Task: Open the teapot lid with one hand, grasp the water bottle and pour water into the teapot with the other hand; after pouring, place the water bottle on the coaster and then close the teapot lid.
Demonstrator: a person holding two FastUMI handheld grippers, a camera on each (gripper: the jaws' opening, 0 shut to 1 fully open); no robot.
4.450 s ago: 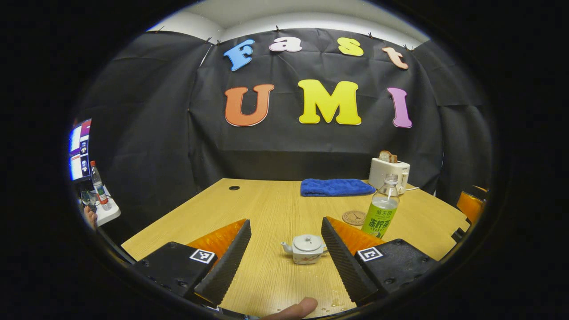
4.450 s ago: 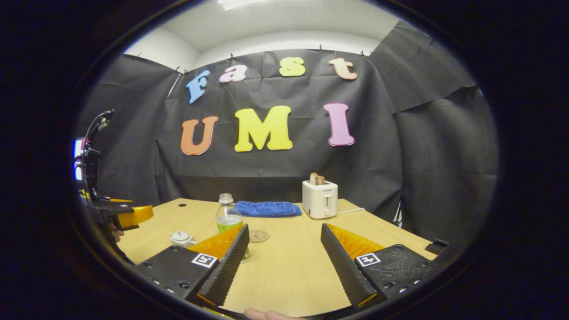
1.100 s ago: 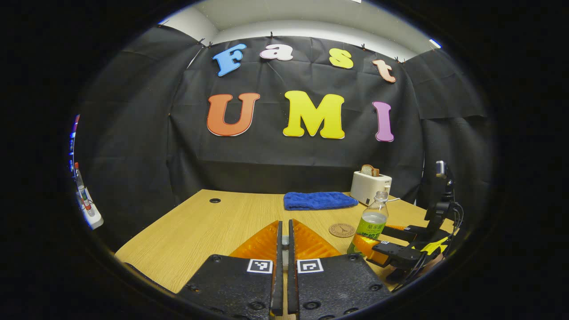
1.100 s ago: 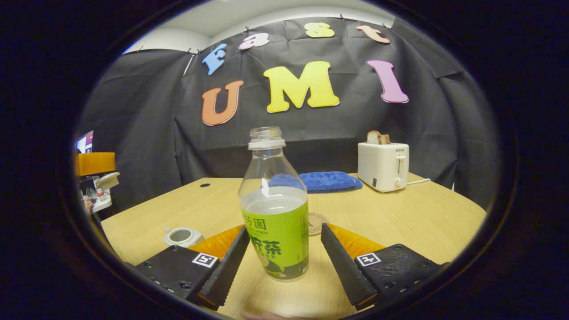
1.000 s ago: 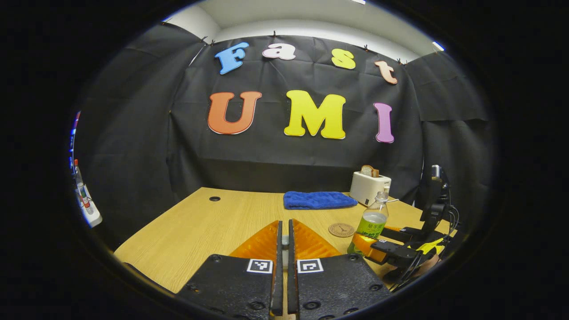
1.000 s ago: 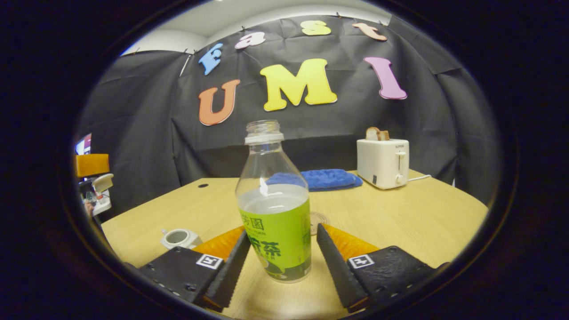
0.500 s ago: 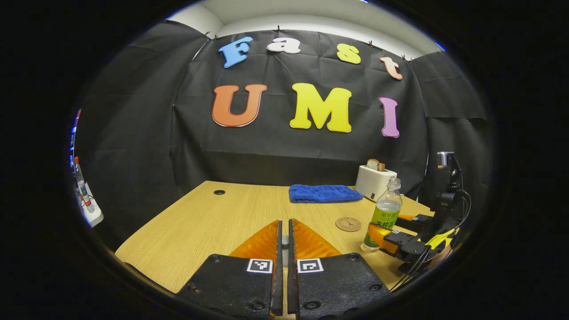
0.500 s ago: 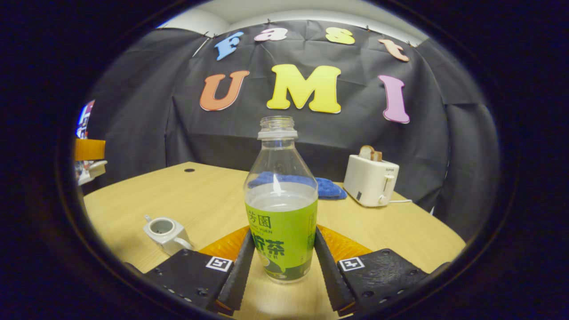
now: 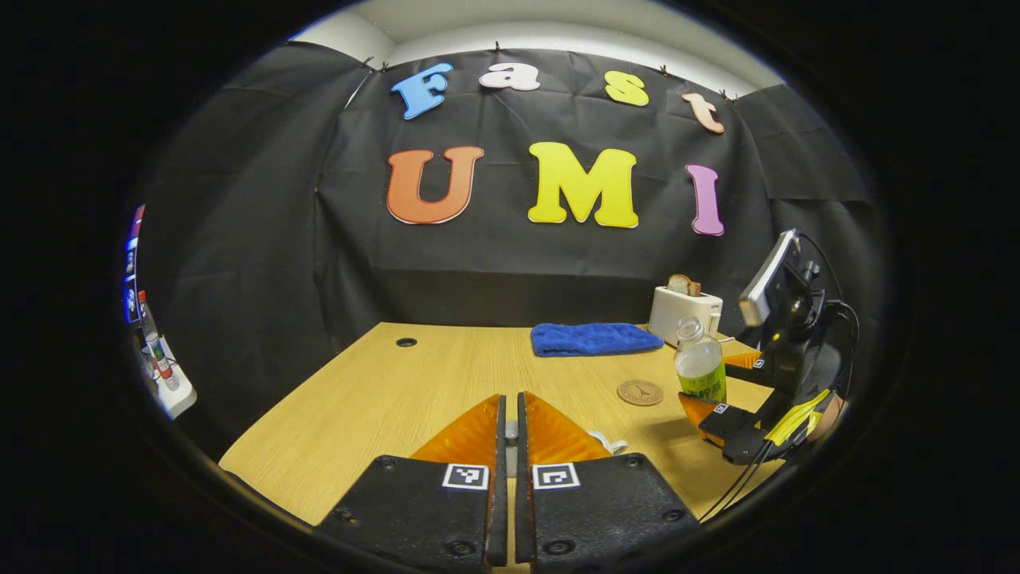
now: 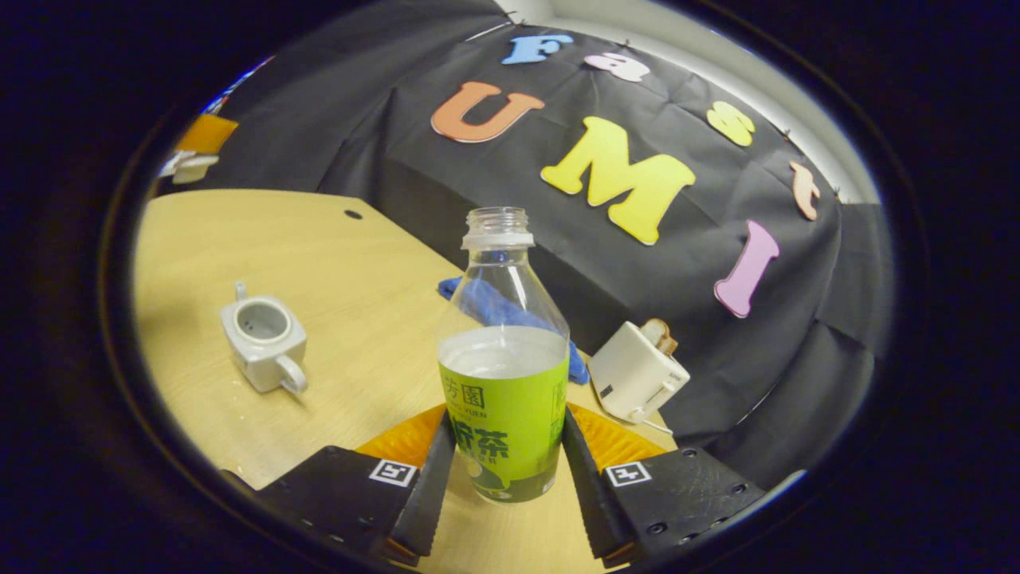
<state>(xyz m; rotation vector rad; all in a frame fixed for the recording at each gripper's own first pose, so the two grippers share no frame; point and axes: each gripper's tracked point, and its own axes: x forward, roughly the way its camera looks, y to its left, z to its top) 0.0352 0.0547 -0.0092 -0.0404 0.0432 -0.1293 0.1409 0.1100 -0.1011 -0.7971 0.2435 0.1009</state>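
Background clutter on the wooden table
Blue towel near white toaster, bread slice poking out.

The left tongs are seen pressed together low over the desk. At the desk's right edge, a bottle is gripped by the right tongs. A coaster lies just beside it, a blue towel and toaster along the far edge.
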